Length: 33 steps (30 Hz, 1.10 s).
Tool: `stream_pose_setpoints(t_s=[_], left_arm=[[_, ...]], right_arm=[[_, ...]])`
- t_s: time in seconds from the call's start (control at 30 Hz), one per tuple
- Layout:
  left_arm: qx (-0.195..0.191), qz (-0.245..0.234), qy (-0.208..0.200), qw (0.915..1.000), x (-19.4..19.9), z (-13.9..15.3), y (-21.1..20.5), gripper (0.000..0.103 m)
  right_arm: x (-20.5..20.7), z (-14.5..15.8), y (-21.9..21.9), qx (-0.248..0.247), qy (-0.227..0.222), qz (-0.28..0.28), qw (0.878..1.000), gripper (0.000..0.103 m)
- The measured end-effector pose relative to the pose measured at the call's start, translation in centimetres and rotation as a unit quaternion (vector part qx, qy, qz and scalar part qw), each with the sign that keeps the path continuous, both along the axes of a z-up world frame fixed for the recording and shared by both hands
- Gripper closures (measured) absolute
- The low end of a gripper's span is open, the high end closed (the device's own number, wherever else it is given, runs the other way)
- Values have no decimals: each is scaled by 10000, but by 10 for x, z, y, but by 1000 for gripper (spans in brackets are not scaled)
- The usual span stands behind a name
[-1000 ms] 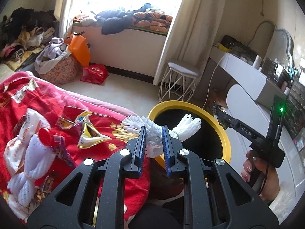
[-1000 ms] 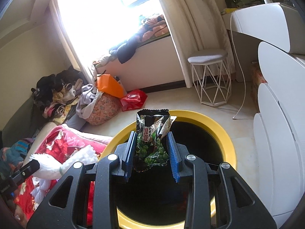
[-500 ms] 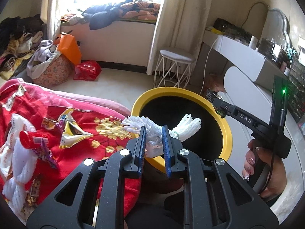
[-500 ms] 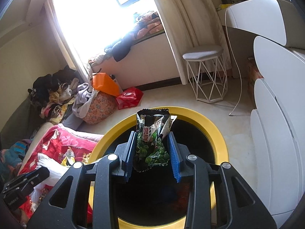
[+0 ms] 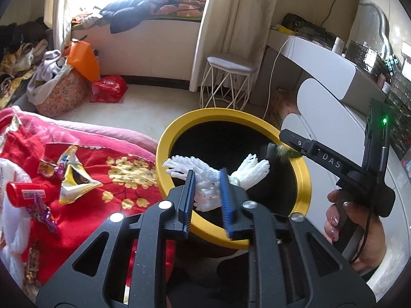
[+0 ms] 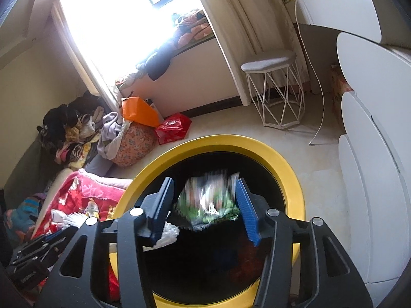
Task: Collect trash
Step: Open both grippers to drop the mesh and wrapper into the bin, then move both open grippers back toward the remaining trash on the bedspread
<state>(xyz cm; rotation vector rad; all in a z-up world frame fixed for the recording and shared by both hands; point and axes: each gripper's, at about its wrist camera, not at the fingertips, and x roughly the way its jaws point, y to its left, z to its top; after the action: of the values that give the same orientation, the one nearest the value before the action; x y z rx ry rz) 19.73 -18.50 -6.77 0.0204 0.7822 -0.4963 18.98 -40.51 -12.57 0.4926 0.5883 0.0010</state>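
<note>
My left gripper (image 5: 207,172) hangs over the near rim of the yellow bin (image 5: 164,154), jaws opening. A white foam net (image 5: 205,182) still fills the gap and touches both pads. My right gripper (image 6: 204,182) is above the bin's black inside (image 6: 290,177), jaws opening. A green snack bag (image 6: 205,200) is blurred between the pads, loose from the left one. The left wrist view shows the right gripper (image 5: 287,138) from the side, held by a hand (image 5: 359,233). On the red blanket (image 5: 128,205) lie a red cap (image 5: 23,195), a yellow wrapper (image 5: 73,179) and a purple wrapper (image 5: 43,213).
A white wire stool (image 5: 228,82) stands behind the bin and a white dresser (image 5: 334,118) to its right. A red bag (image 5: 109,91) and a floral laundry basket (image 5: 59,95) sit on the floor by the window wall.
Both pairs of jaws have widened. The snack bag has come loose in the right gripper and blurs downward. The left gripper has moved right, further over the bin's rim.
</note>
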Motion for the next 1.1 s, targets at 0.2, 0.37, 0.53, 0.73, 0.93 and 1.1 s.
stream_pose_setpoints(t_s=[0.2,0.37,0.53,0.73,0.93,1.1], left_arm=[[-310,154,36,9994,0,1,7,29],[-572,339,-4,9978,-5,4,20,11],[-626,493,-19,9968,-11,4,31,11],[-645,669,-167,9955,-20,10,47,11],[-719,891,-292,9930,-26,16,69,11],[-794,1081,-399,9902,-31,21,86,11]], right_arm=[[-2,-1,-5,12,2,-140,9999,41],[-4,2,0,-191,-54,-181,9996,35],[-7,9,9,-419,-187,-145,9988,29],[-9,15,21,-633,-304,-36,9975,24],[-11,22,35,-742,-387,101,9964,23],[-12,27,50,-848,-463,271,9950,22]])
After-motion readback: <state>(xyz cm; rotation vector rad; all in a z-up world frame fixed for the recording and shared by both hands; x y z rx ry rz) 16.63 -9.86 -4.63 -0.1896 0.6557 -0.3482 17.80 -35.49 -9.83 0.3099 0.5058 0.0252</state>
